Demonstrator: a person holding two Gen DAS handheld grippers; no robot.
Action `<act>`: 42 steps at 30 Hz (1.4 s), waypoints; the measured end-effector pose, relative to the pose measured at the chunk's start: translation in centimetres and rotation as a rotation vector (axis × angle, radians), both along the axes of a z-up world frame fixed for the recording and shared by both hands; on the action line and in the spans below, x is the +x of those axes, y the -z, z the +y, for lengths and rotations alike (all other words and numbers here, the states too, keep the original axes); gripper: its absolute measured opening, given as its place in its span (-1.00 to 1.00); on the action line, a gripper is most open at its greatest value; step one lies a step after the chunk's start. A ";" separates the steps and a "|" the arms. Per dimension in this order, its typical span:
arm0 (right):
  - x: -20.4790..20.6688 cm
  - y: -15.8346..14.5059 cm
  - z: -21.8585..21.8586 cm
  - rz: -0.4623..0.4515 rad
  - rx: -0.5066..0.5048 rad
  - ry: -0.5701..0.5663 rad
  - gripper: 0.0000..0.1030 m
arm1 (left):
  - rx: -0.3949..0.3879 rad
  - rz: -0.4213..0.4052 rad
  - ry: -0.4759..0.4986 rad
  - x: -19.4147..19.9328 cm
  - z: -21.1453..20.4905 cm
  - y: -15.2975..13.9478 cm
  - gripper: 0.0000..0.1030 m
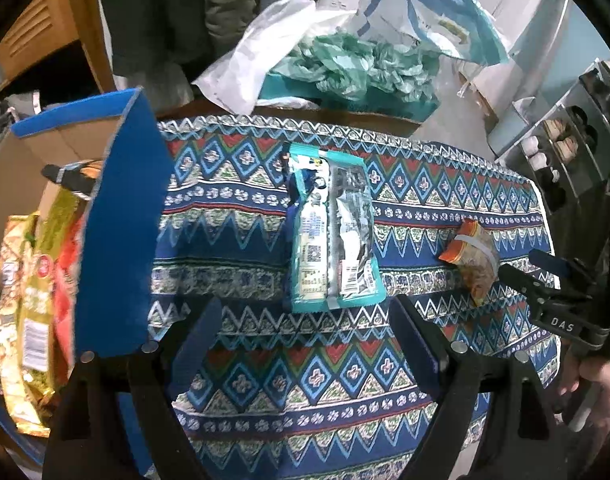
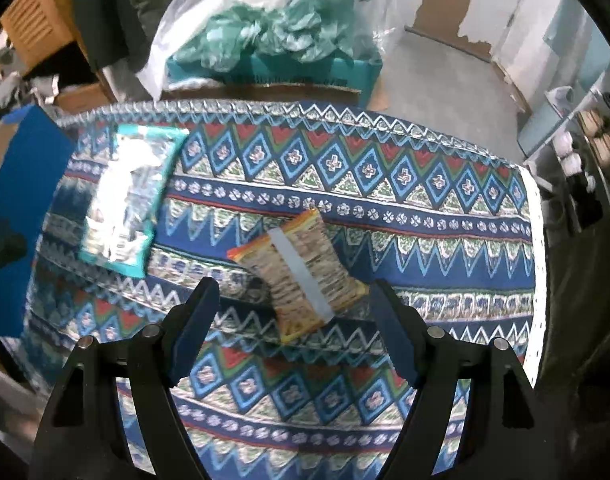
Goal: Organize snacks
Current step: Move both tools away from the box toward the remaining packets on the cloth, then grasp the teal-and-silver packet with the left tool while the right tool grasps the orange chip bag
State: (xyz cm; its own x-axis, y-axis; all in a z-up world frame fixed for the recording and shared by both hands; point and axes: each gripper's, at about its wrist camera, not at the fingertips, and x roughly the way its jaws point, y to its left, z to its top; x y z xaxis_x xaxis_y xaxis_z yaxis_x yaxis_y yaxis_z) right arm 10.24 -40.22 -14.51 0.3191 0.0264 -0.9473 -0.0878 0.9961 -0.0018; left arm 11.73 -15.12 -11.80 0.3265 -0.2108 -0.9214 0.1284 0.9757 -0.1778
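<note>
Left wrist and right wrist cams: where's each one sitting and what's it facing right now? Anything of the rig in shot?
Left wrist: on the left gripper, looking steeply down at the teal packet; open fingers, the right gripper and a hand show.
Right wrist: on the right gripper, looking down at the orange packet; open fingers show.
Shared: both packets, patterned cloth, blue box.

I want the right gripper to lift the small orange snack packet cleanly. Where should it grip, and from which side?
Come from above, with the right gripper open. The orange snack packet lies flat and slanted on the patterned cloth, so probably close the fingers across its narrow width near the middle, straddling the pale seam strip, and turn the wrist to match the slant.
</note>
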 end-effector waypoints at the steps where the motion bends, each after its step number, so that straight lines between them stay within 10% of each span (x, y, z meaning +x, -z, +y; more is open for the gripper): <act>1: 0.3 0.4 -0.1 0.006 -0.008 -0.016 0.48 | -0.004 0.008 0.001 0.3 -0.2 0.3 0.69; 20: 2.6 6.9 0.6 0.089 -0.039 -0.105 0.48 | -0.018 0.133 0.005 4.3 -2.8 6.2 0.69; 27: 2.9 7.5 1.1 0.060 -0.009 -0.025 -0.14 | 0.002 0.133 -0.020 6.1 -3.2 6.8 0.69; 42: 3.9 7.0 3.0 0.014 0.088 0.116 -0.21 | 0.026 0.144 -0.081 8.4 -4.9 8.4 0.73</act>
